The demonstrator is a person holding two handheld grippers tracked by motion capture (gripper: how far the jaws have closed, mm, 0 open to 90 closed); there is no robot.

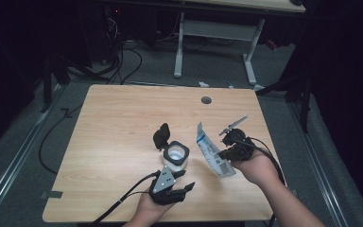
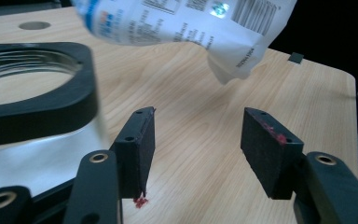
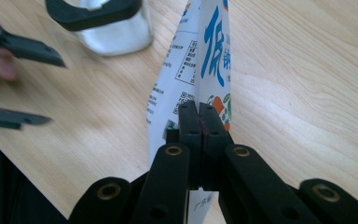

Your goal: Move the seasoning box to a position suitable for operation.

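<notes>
The right claw (image 3: pixel 199 122) is pressed together on a printed pouch (image 1: pixel 211 152), pinching its flat lower end and holding it above the surface (image 1: pixel 118 123). The pouch's long axis slants up and away from the person, its free top edge leaning toward the jar (image 1: pixel 176 157), which stands just left of it with its mouth open and its black flip lid (image 1: pixel 161 136) swung back. So the jar's opening lies to the left of and below the pouch, near but not touching it.

The left claw (image 2: pixel 196 149) is spread, nothing between its pads, just beside the jar on the person's side.

The pouch is thin, glossy, creased film with blue lettering and a barcode. The jar is clear and squarish with a black, round-holed collar. The surface is pale wood grain.
</notes>
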